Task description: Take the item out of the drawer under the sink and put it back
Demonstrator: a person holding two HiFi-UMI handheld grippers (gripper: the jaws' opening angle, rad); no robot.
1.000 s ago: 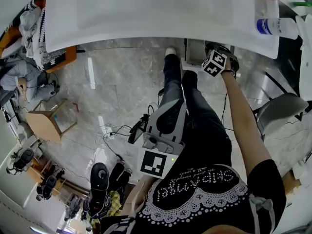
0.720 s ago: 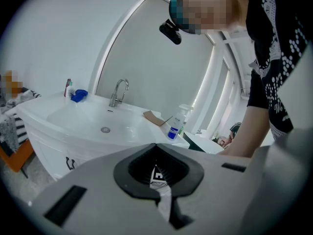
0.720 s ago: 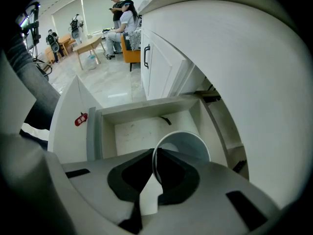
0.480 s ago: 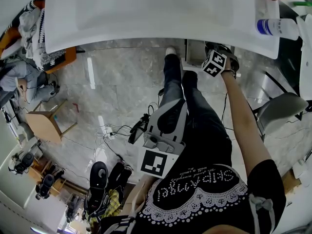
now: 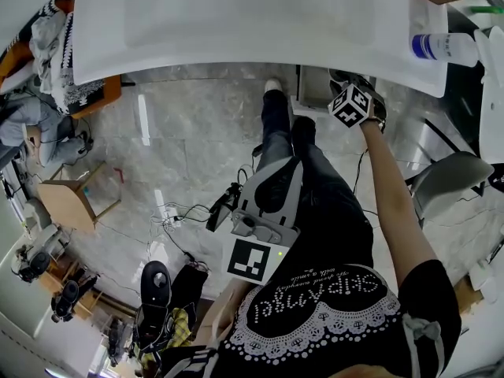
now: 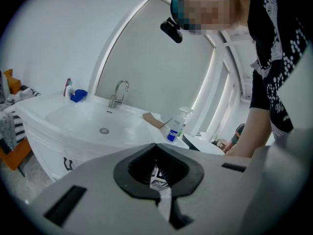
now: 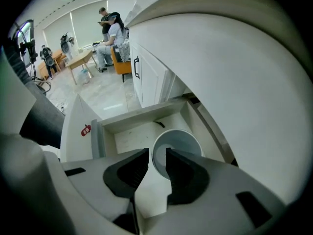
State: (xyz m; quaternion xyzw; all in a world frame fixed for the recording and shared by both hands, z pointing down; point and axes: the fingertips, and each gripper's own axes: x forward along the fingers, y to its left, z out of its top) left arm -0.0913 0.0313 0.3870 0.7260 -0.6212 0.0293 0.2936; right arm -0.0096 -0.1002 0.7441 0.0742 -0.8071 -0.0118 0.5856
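Evidently the work is centred on the open white drawer (image 7: 129, 138) beneath the broad white ceramic sink (image 5: 260, 22). The task's thing, a round pale-grey bowl (image 7: 178, 141), is seen standing upright on the drawer floor, toward its right side. The right gripper (image 7: 156, 155) is pointed steeply down just above the bowl. Its jaws have just been opening and are now spread, with the left part of the bowl's rim showing in the gap between them. No pad is seen pressing on the rim, so the bowl is not judged to be held.

The step in hand is judged to be the one at the bowl itself, though it cannot be settled whether a grasp is being prepared or the bowl has been let go. If it is to be taken out, the spread jaws would need to be lowered over the rim, one inside and one outside, and closed before lifting. If it has been put back, the gripper would only need to be raised clear without the rim being caught.

In the head view the bare right forearm (image 5: 394, 203) is stretched forward and down, its hand tucked under the sink's edge. The left gripper (image 6: 156, 148) is carried idle over the legs, aimed nearly level at the sink, its jaws pressed together on nothing.
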